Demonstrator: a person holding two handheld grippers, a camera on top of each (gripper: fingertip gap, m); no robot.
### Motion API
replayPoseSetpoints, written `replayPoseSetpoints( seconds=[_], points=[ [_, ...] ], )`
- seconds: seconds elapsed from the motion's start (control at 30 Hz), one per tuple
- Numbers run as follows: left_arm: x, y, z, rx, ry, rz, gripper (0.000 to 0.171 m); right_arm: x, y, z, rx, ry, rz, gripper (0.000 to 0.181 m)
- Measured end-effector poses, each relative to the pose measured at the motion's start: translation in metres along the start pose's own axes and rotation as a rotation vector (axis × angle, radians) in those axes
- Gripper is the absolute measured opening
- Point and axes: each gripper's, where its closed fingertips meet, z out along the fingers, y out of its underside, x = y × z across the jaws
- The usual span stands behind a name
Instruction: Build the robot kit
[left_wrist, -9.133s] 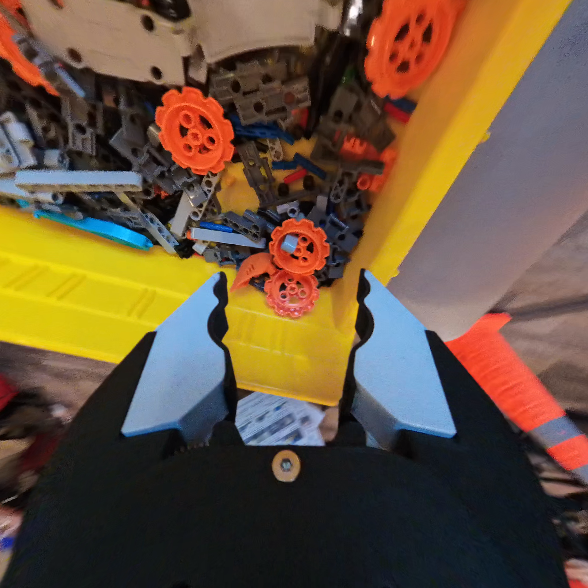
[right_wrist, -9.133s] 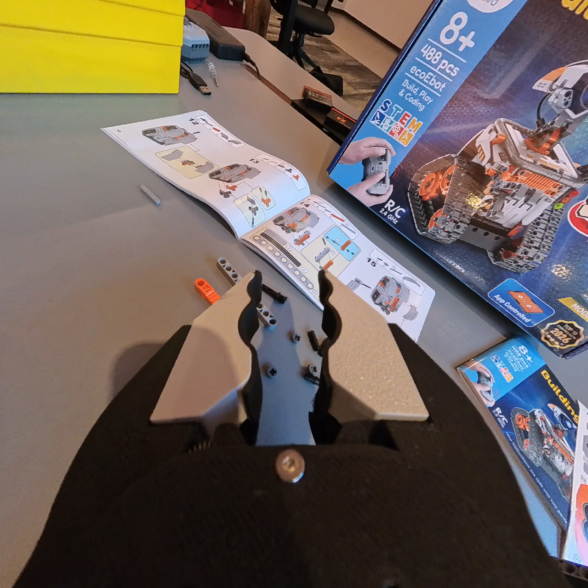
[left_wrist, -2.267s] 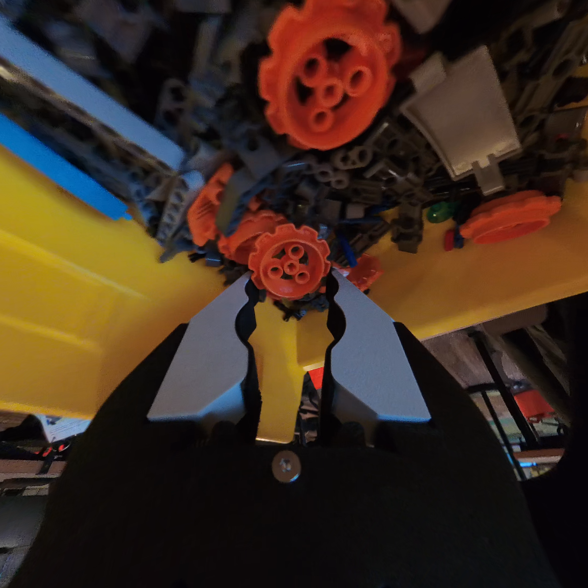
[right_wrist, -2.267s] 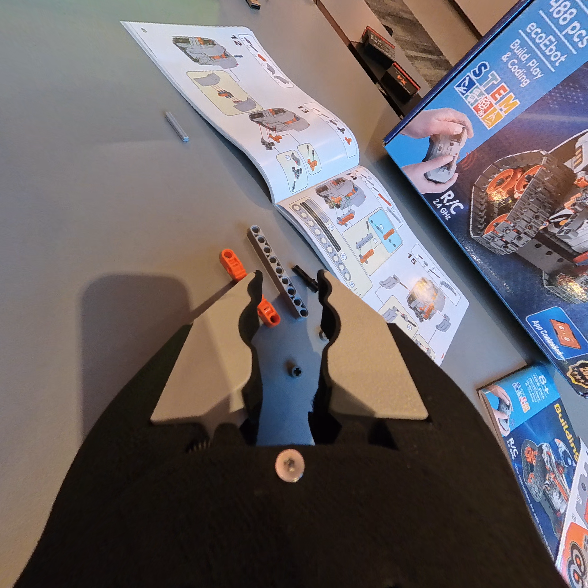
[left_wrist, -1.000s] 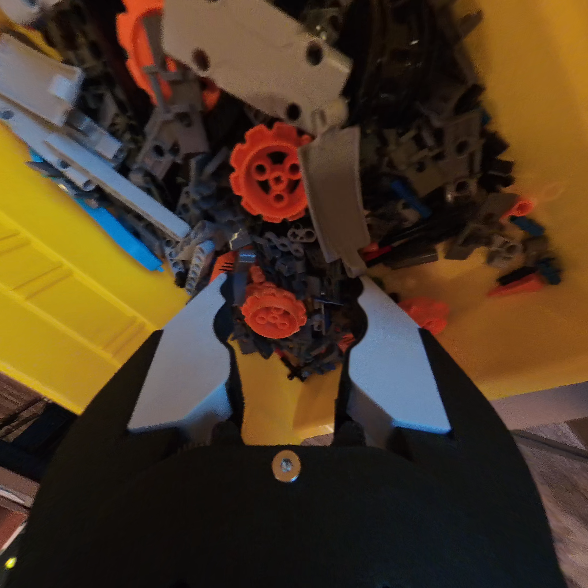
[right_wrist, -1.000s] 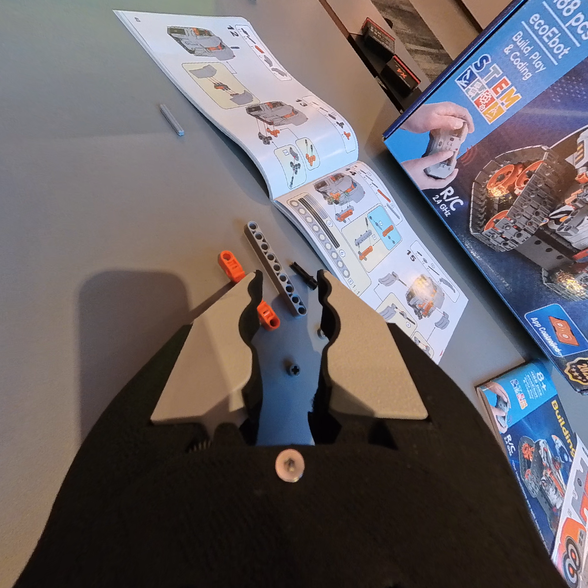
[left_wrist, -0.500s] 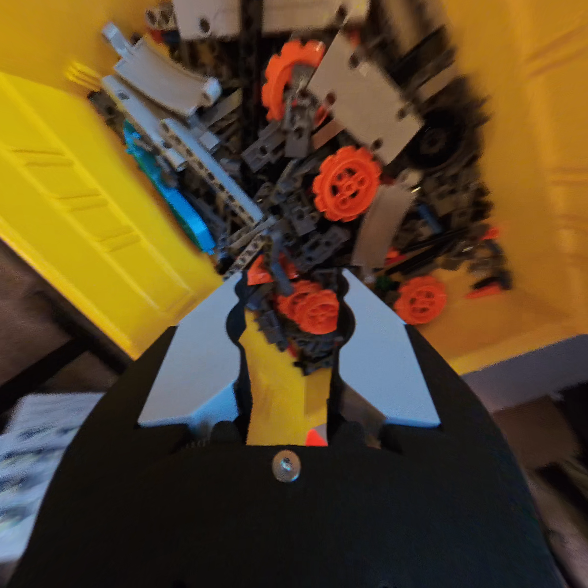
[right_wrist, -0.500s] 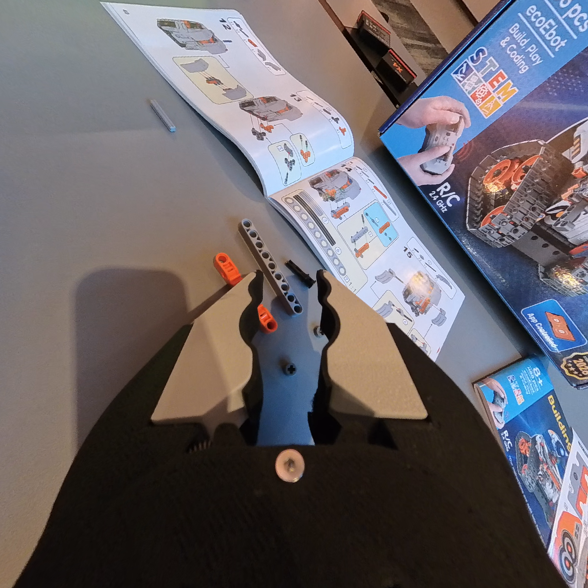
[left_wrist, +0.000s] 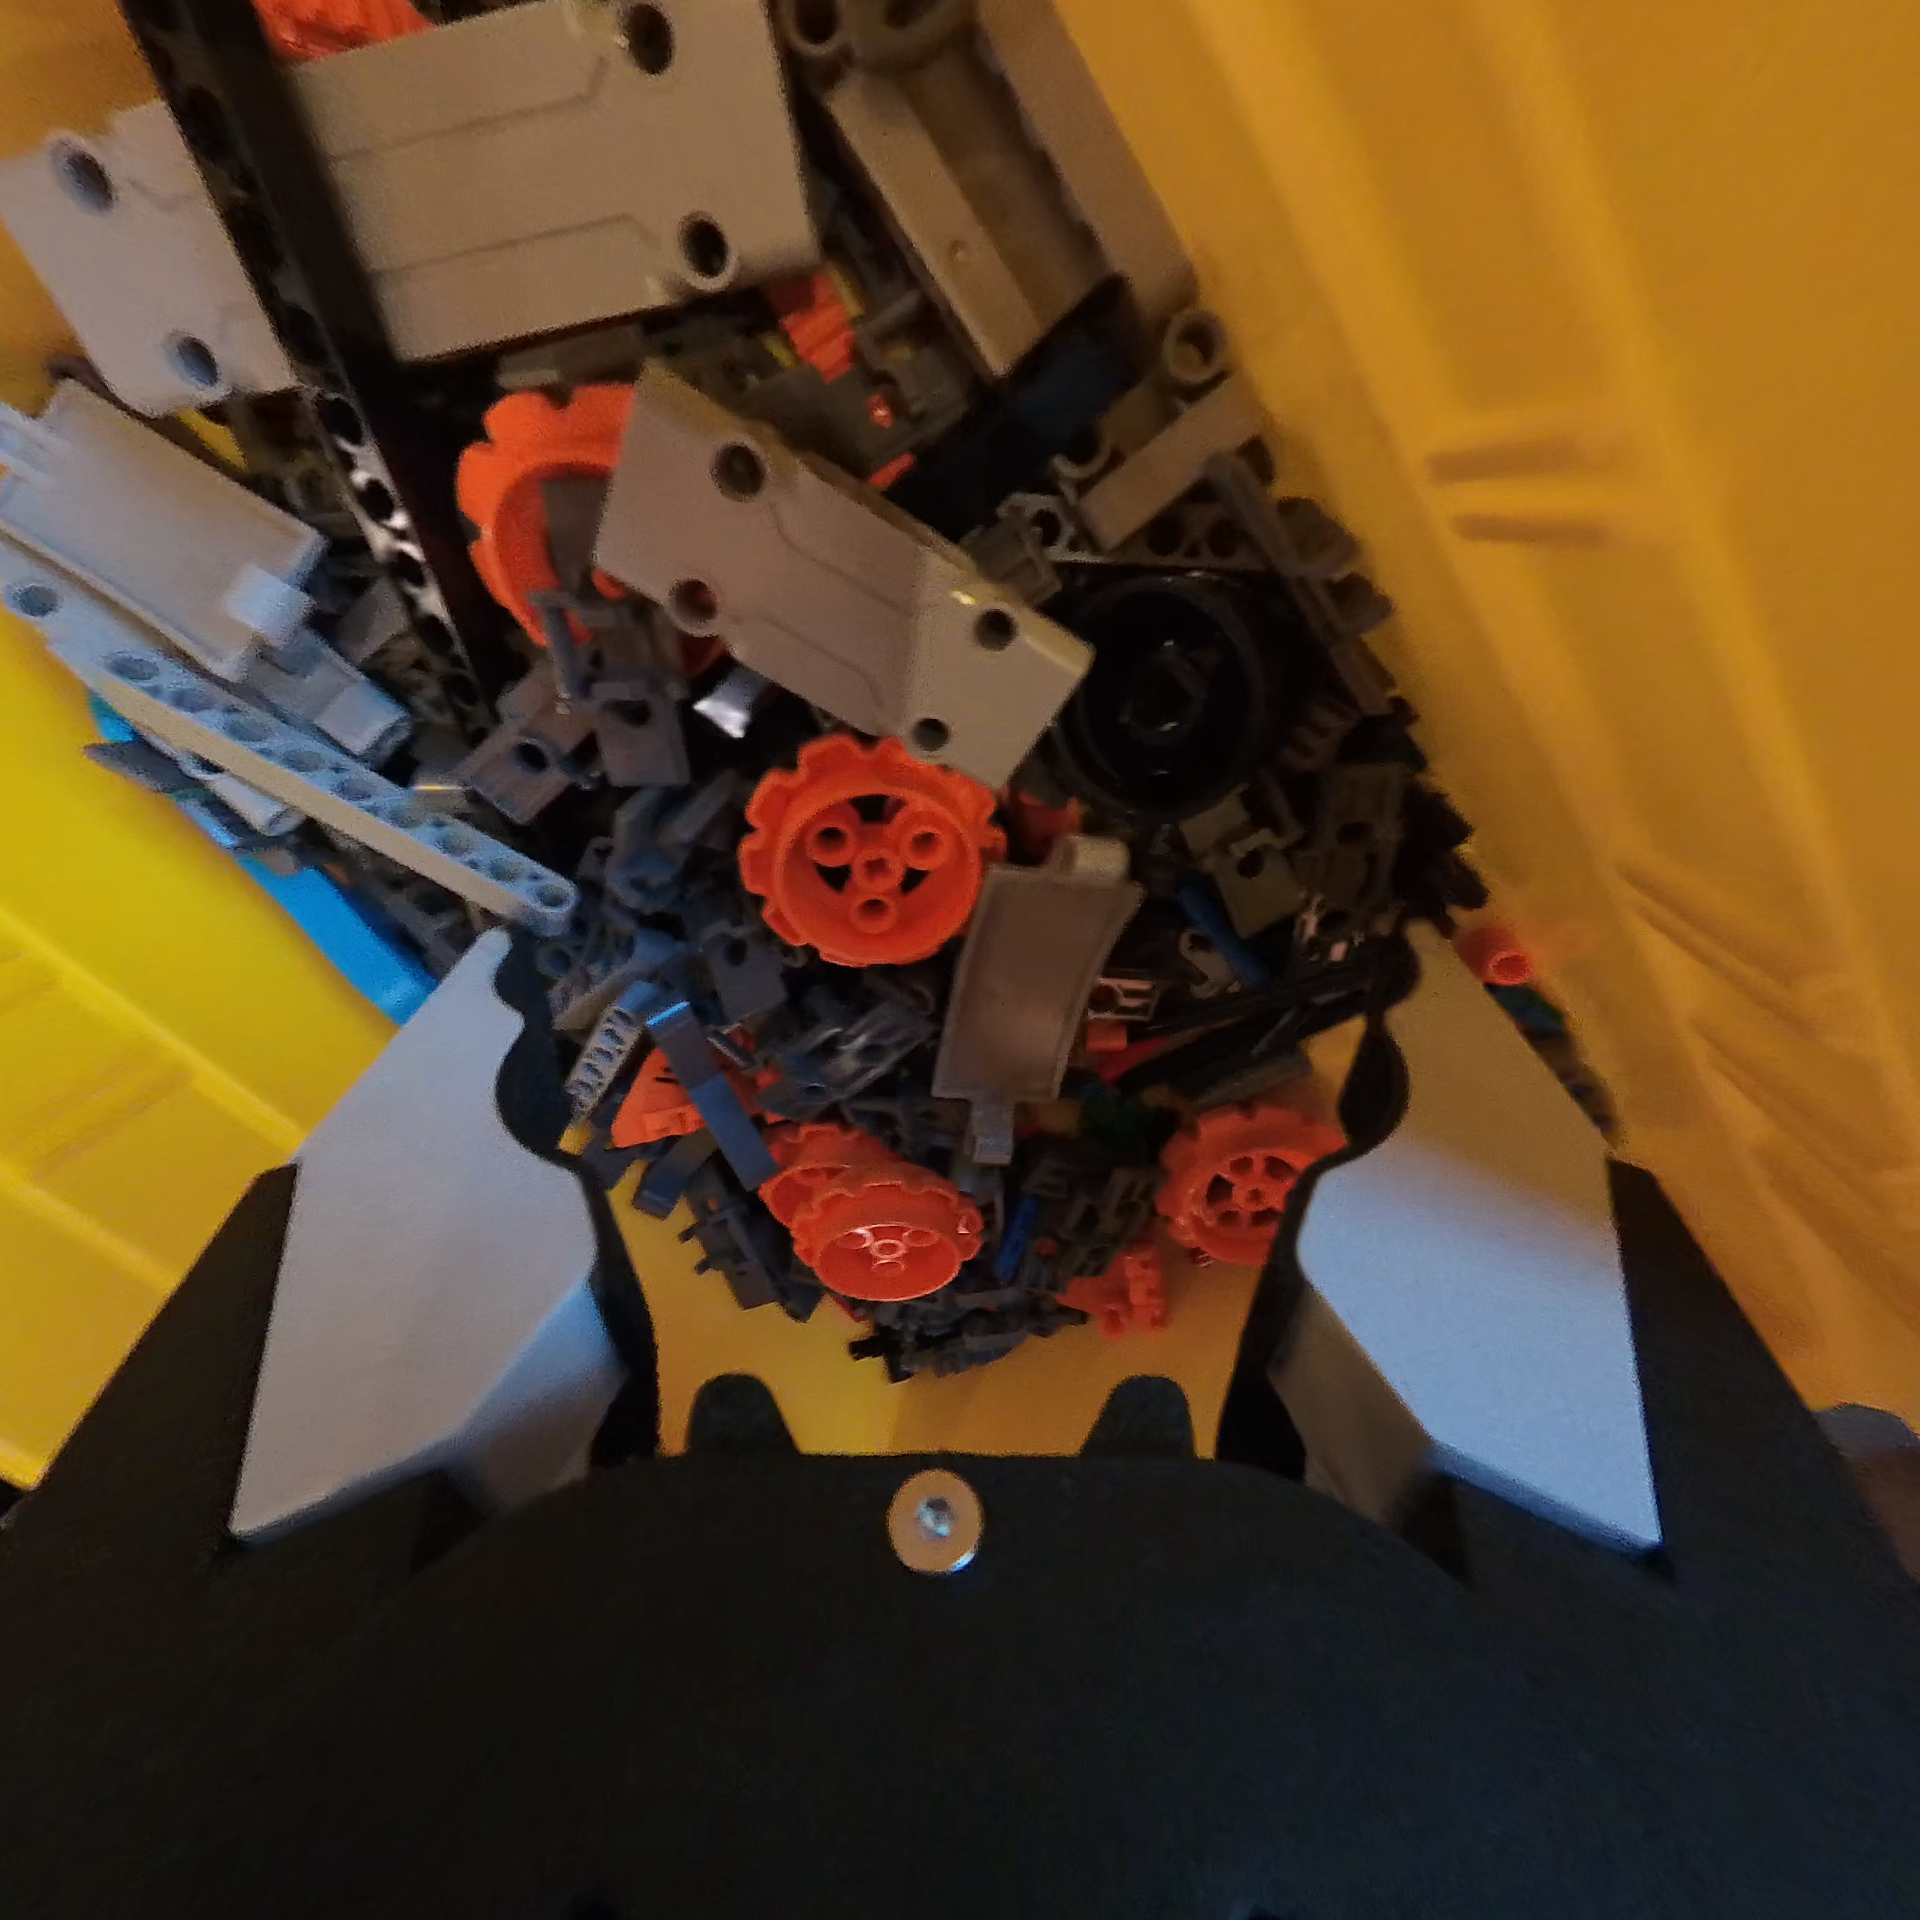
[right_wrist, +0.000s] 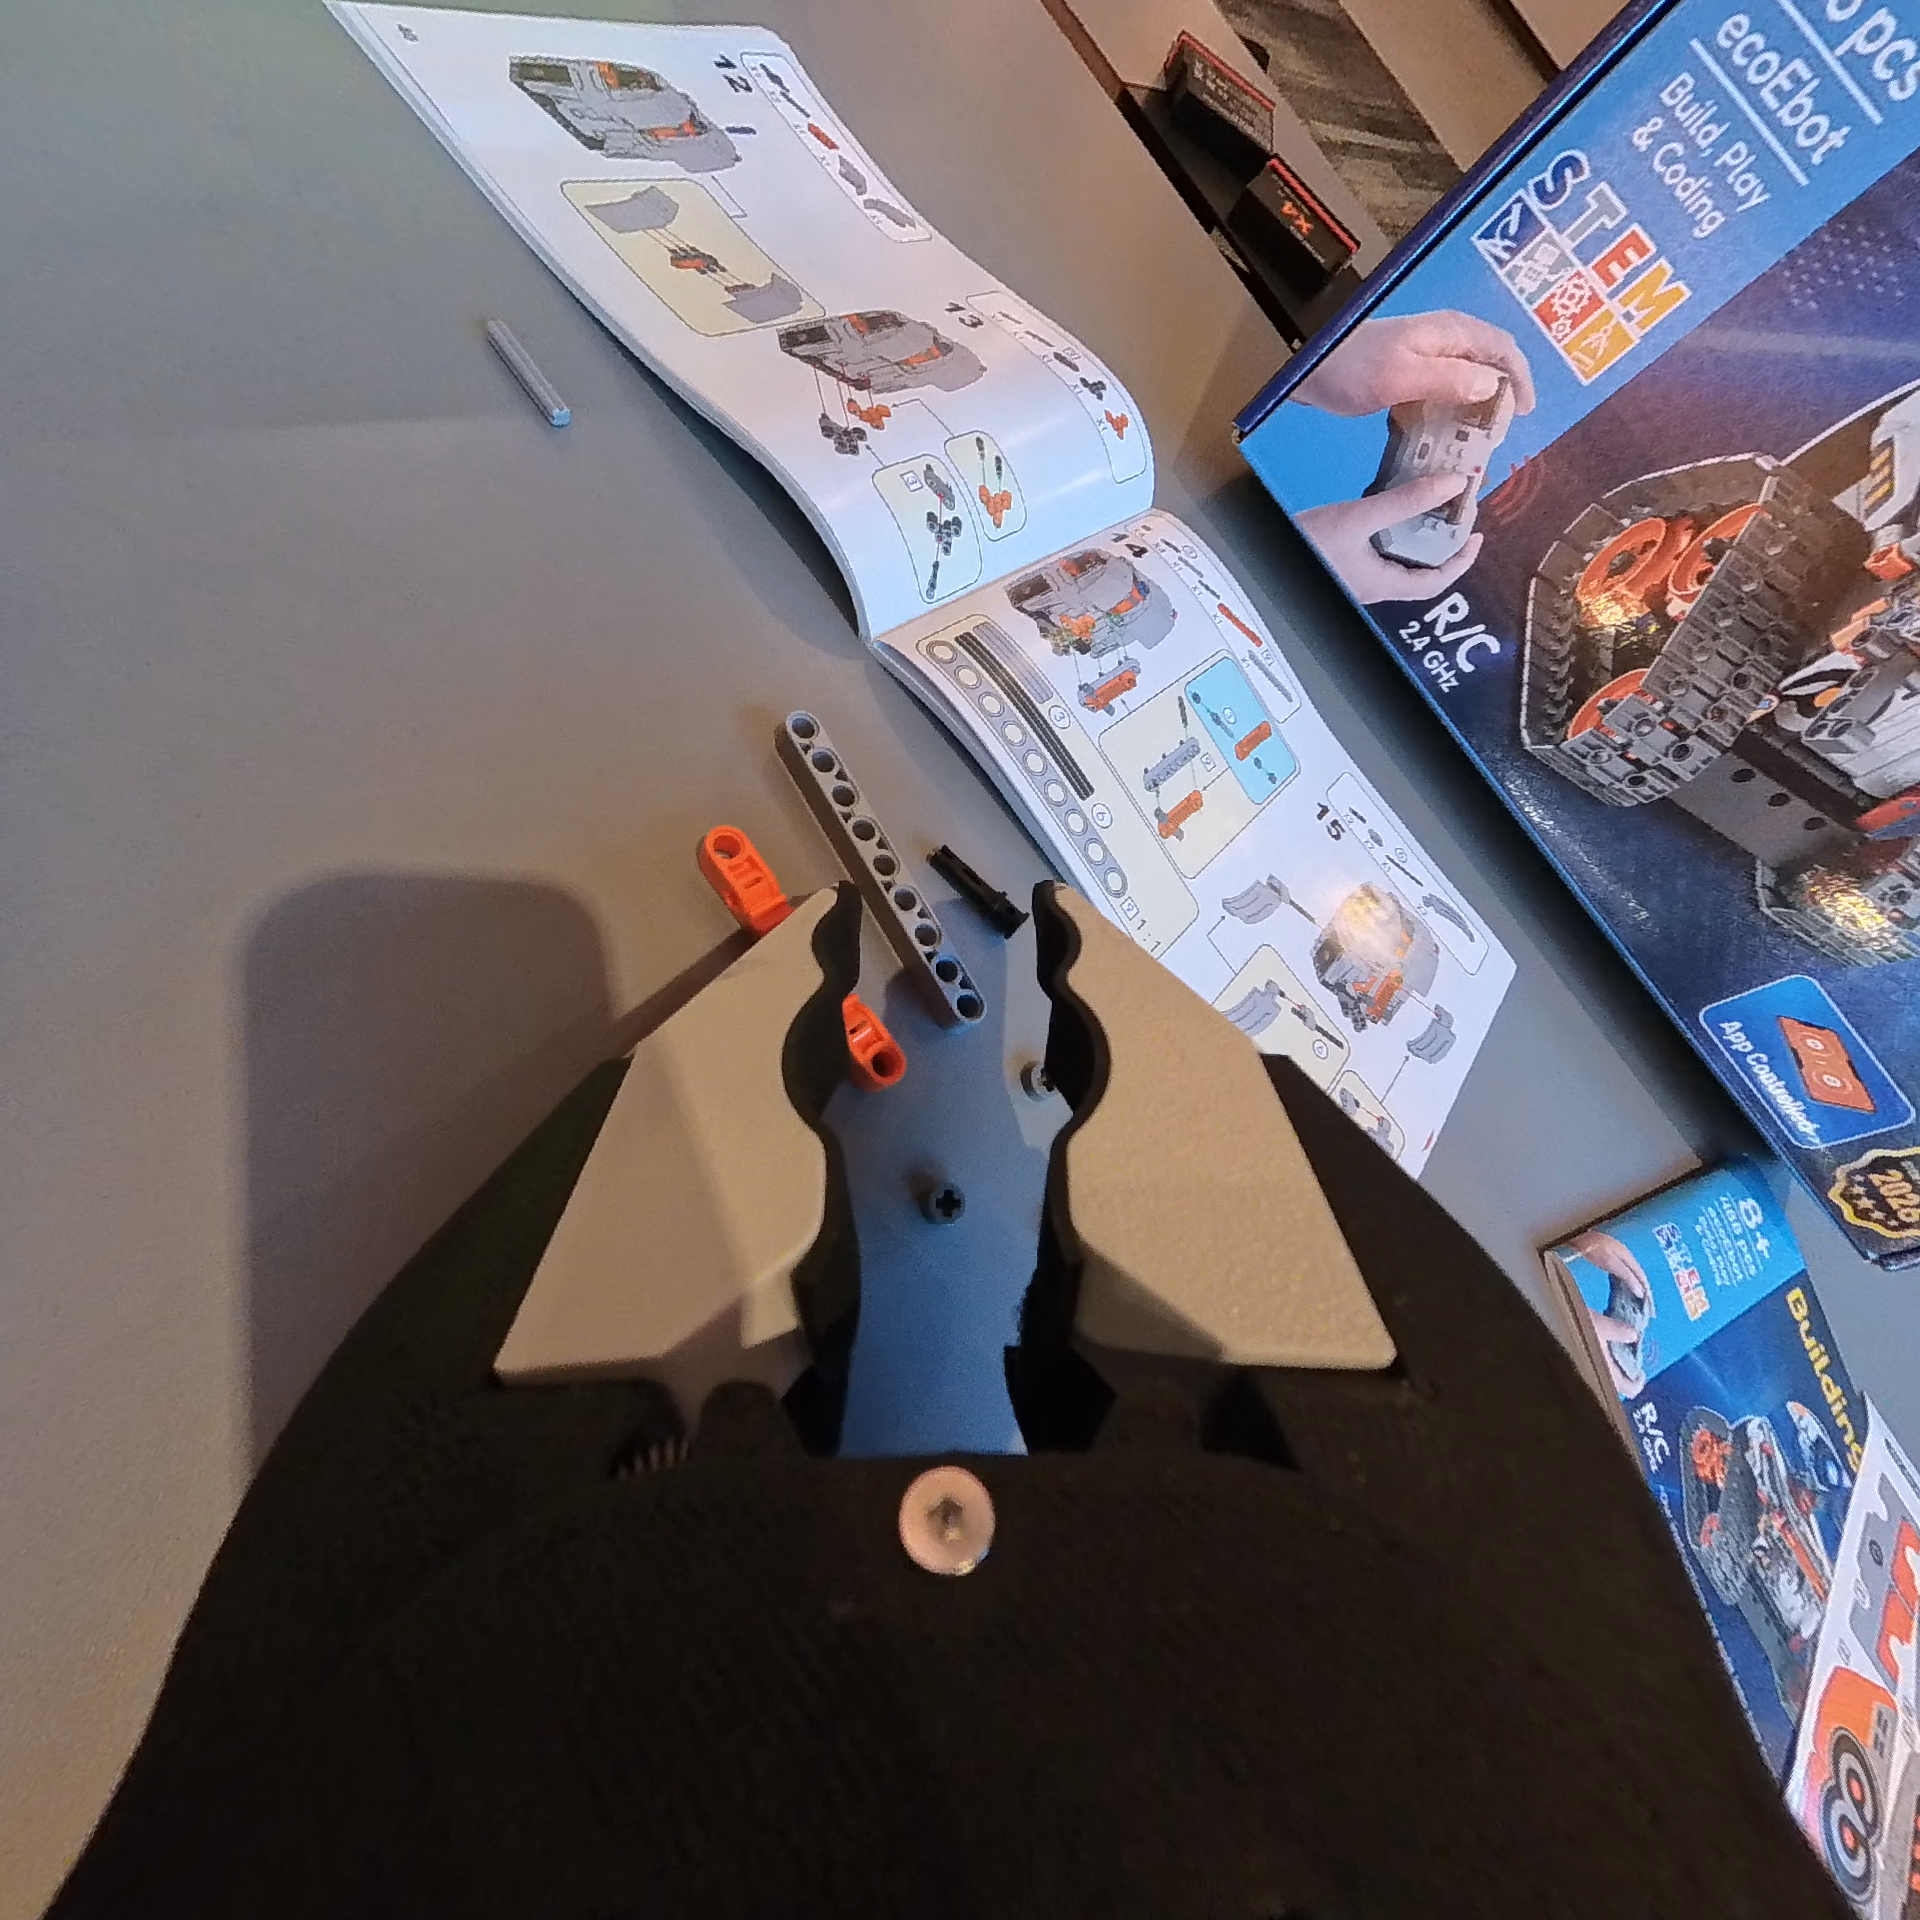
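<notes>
My left gripper (left_wrist: 956, 966) is wide open and empty, pointing down into a yellow bin (left_wrist: 1558, 520) full of loose building pieces. Between its fingers lie three orange toothed wheels (left_wrist: 871, 847), (left_wrist: 881, 1236), (left_wrist: 1236, 1184) and a curved grey panel (left_wrist: 1023, 997). My right gripper (right_wrist: 945, 904) is open with a narrow gap and empty, just above a grey table (right_wrist: 312, 623). A grey holed beam (right_wrist: 883, 868), an orange connector (right_wrist: 871, 1049), a black pin (right_wrist: 975, 891) and a small grey pin (right_wrist: 940, 1203) lie at or between its fingertips. A second orange connector (right_wrist: 743, 878) lies by its left finger.
The bin also holds large grey panels (left_wrist: 831, 603), a black tyre (left_wrist: 1164, 686) and a long light grey beam (left_wrist: 343, 800). On the table are an open instruction booklet (right_wrist: 935, 416), a blue kit box (right_wrist: 1662, 520), a small blue booklet (right_wrist: 1714, 1403) and a grey axle (right_wrist: 528, 372). The grey axle (right_wrist: 528, 372) lies some 12 centimeters from my right tips, 20 centimeters from my left tips.
My left gripper has opened much wider and swung over the bin's pile, after closing around an orange wheel about two seconds ago. My right gripper has barely shifted and keeps the same gap.
</notes>
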Motion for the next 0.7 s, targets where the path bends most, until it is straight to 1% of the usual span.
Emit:
replayPoseSetpoints(
  seconds=[0.03, 0.1, 0.13, 0.2, 0.23, 0.33, 0.4, 0.53, 0.57, 0.63, 0.67, 0.7],
  points=[
    [-0.004, 0.0, 0.0, -0.003, -0.007, 0.004, 0.142, 0.0, 0.0, 0.0, 0.0, -0.001, 0.001, 0.031],
    [-0.01, 0.0, 0.0, 0.001, 0.008, -0.017, 0.134, 0.0, 0.0, 0.0, 0.0, -0.003, 0.0, 0.031],
    [-0.012, 0.002, 0.001, -0.005, 0.025, -0.028, 0.131, 0.0, 0.0, 0.0, 0.001, -0.004, 0.0, 0.031],
    [-0.013, 0.007, 0.001, -0.031, 0.068, -0.044, 0.118, -0.001, 0.0, 0.0, 0.001, -0.006, 0.0, 0.031],
    [-0.015, 0.008, 0.001, -0.033, 0.079, -0.052, 0.113, -0.001, 0.0, 0.0, 0.001, -0.006, 0.0, 0.031],
    [-0.026, 0.013, -0.001, -0.044, 0.059, -0.04, 0.086, -0.001, 0.0, 0.0, 0.001, -0.006, -0.001, 0.031],
    [-0.031, 0.013, -0.004, -0.037, 0.059, -0.047, 0.072, -0.001, 0.0, 0.0, 0.001, -0.006, 0.0, 0.031],
    [-0.038, 0.018, -0.006, -0.043, 0.094, -0.074, 0.055, 0.0, 0.0, 0.0, -0.001, -0.004, 0.004, 0.031],
    [-0.04, 0.02, -0.007, -0.044, 0.092, -0.077, 0.048, 0.0, 0.0, 0.0, -0.001, -0.004, 0.004, 0.031],
    [-0.043, 0.023, -0.01, -0.036, 0.105, -0.089, 0.039, 0.0, 0.0, 0.0, -0.002, -0.003, 0.005, 0.031],
    [-0.044, 0.025, -0.011, -0.038, 0.115, -0.097, 0.03, 0.0, 0.0, 0.0, -0.002, -0.003, 0.006, 0.031],
    [-0.045, 0.028, -0.013, -0.04, 0.122, -0.103, 0.027, 0.001, 0.0, 0.0, -0.002, -0.002, 0.006, 0.031]
  ],
)
